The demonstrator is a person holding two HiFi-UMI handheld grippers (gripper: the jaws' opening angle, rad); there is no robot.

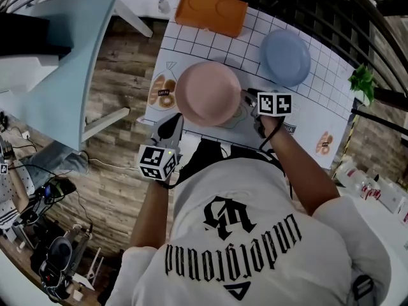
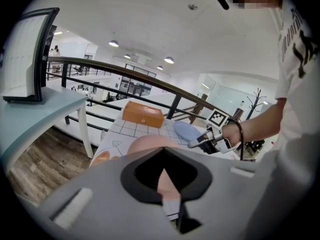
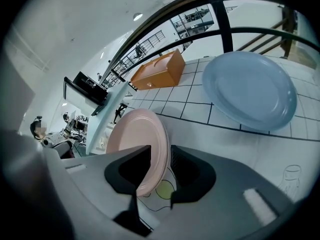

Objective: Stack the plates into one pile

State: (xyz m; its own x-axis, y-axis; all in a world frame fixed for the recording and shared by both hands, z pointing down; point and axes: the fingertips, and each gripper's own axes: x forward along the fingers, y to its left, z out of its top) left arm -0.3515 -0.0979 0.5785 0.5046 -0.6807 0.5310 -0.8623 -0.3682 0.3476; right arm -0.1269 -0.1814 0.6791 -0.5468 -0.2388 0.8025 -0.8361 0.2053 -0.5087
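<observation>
Pink plate (image 1: 207, 93) sits over the near-left of the gridded mat (image 1: 210, 42). The left gripper (image 1: 171, 127) is clamped narrow on its near-left rim. The right gripper (image 1: 247, 104) is spread wide, with the plate's right rim between its jaws, unpinched. Blue plate (image 1: 285, 56) lies far right, apart.

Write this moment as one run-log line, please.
left gripper: fingers shut on round pink plate | right gripper: fingers open, pink rim between | round blue plate: flat on gridded mat, unstacked
</observation>
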